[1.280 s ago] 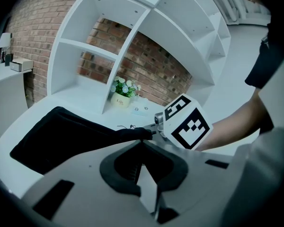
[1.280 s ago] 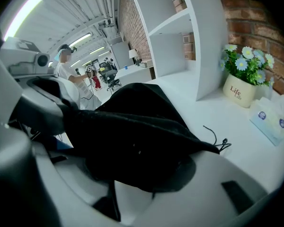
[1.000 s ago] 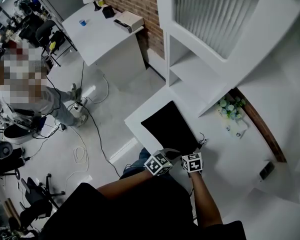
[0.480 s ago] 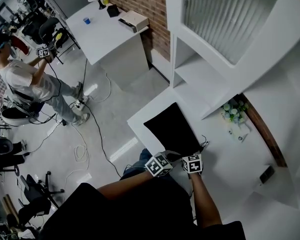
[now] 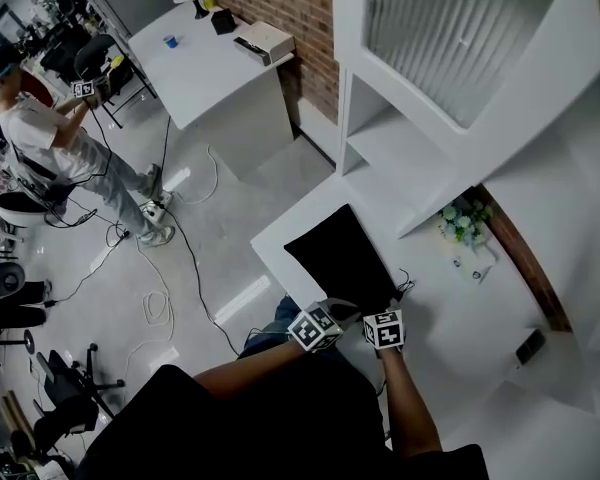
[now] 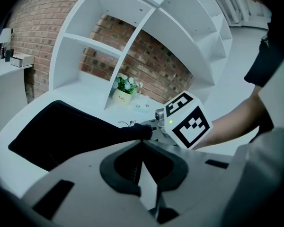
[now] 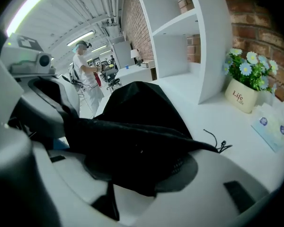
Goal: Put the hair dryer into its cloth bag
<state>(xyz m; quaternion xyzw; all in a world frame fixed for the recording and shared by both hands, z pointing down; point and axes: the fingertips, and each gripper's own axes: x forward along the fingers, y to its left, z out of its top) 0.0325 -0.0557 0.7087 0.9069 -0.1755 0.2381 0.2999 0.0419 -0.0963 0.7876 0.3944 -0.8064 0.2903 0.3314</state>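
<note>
Two grippers work at the near end of a white counter [image 5: 450, 303].

- Soft black cloth bag [image 5: 340, 253]: lies flat on the counter, mouth toward the person, thin black drawstring [image 7: 215, 141] trailing beside it. No view shows the hair dryer.
- Left gripper [image 6: 142, 143]: jaws pressed together, pinching the bag's rim.
- Right gripper [image 5: 384, 310]: jaws have just been opening and stand wide apart; loose bag cloth drapes between them, unpinched.
- White pot of pale flowers [image 7: 239, 98] and small white-and-blue packets [image 7: 272, 124]: behind the bag, against the white shelf unit [image 6: 132, 41].
- Red brick wall [image 6: 47, 32]: behind the shelves.
- Person in a white shirt [image 5: 50, 148]: well apart, standing on the grey floor near a white desk [image 5: 210, 68].
</note>
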